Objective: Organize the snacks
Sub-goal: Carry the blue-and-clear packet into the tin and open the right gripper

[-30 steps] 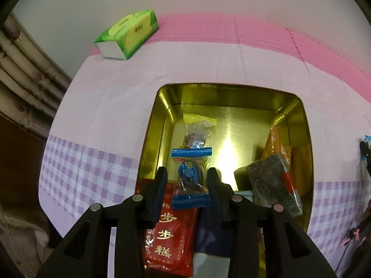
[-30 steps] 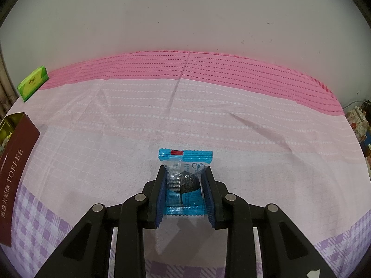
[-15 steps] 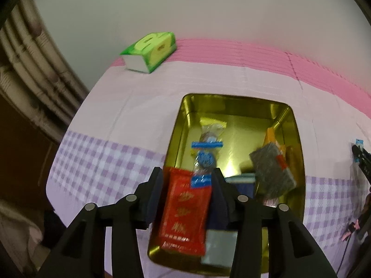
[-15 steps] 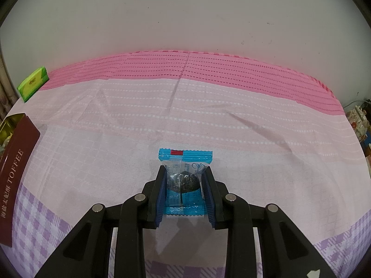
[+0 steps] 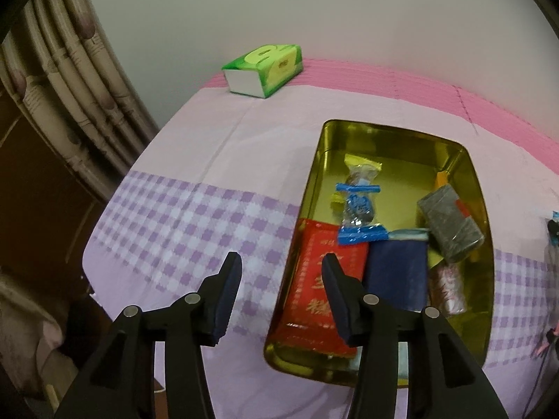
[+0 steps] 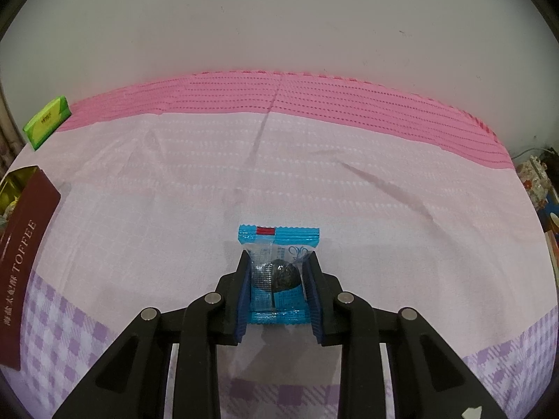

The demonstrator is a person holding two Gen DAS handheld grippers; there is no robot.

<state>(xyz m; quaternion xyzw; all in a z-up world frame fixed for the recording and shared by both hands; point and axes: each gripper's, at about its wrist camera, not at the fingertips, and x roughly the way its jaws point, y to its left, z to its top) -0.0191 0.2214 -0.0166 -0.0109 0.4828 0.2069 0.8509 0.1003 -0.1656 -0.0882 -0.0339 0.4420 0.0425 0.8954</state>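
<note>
1. The tabletop, under a cloth of pink bands and purple check, fills both views. It sits the same in the right wrist view as a second ago, while the left wrist view now takes in more of it, with a curtain at its left.
2. The gold tin lies open on the cloth. A second ago it was centred ahead of the left gripper; now it lies to the right of it.
3. A green tissue pack rests at the far edge near the wall, unchanged.
4. In the tin are a red packet, a navy packet, a grey-speckled bar and a yellow-ended candy.
5. The left gripper hangs over the tin's left rim; its fingers have just been opening and stand well apart with nothing between them.
6. The blue-wrapped candy, between those fingers a second ago, now lies in the tin, overlapping the red packet's top edge.
7. The right gripper has not moved: its fingers are pressed on a second blue-wrapped candy on the cloth, well apart from the tin.
</note>
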